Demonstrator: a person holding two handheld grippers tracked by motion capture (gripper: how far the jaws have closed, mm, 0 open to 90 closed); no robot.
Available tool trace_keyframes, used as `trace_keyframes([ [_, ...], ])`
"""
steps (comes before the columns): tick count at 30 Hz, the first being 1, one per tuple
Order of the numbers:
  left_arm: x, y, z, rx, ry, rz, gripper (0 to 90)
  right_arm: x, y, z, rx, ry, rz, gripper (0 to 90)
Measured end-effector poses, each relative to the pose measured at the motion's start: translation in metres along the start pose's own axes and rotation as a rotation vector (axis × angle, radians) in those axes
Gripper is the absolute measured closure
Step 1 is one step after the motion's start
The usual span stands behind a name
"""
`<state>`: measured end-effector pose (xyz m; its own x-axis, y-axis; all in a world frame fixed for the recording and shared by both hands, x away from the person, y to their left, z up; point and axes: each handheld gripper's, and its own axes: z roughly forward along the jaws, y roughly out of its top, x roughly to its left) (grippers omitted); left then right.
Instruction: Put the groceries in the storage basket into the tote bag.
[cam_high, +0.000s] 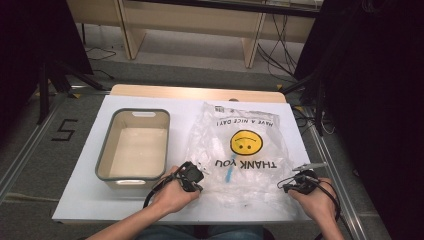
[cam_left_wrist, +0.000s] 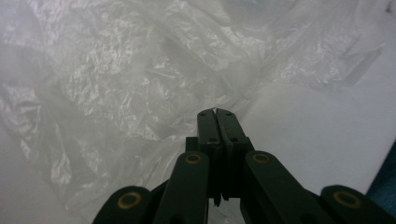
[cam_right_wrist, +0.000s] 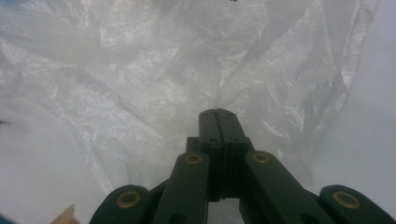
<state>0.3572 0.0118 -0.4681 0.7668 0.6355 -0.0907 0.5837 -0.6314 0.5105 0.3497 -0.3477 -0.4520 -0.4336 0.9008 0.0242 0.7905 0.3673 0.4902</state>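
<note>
Nearest the person, both grippers sit at the near edge of the bag (cam_high: 240, 150), one at each corner. The left gripper (cam_high: 192, 181) has its jaws pressed together with a sliver of film between the tips, seen close in its own view; the right gripper (cam_high: 295, 186) is likewise closed, the plastic bunched at its tips, apparently pinched. Held at both corners like this, the bag looks ready to be lifted or spread open. The high view alone shows the print, a smiley and "THANK YOU", facing away. Left of the bag stands an empty tub (cam_high: 106, 150), on the same white table (cam_high: 80, 200).
</note>
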Motion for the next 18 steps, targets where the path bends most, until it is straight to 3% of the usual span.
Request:
trace_keyframes([
  [6, 0.000, 0.001, 0.001, -0.044, 0.012, 0.036, 83.9, -0.004, 0.003, 0.003, -0.083, -0.036, 0.006, 90.0],
  [10, 0.002, 0.001, -0.007, -0.118, 0.054, 0.059, 60.6, -0.004, 0.003, -0.002, -0.141, -0.042, 0.023, 77.7],
  [14, 0.004, 0.000, -0.021, -0.200, 0.086, 0.068, 34.8, -0.001, 0.003, -0.016, -0.268, -0.056, 0.016, 65.3],
  [18, 0.005, -0.006, -0.030, -0.239, 0.061, 0.071, 24.6, 0.001, 0.006, -0.022, -0.361, -0.063, 0.005, 55.4],
])
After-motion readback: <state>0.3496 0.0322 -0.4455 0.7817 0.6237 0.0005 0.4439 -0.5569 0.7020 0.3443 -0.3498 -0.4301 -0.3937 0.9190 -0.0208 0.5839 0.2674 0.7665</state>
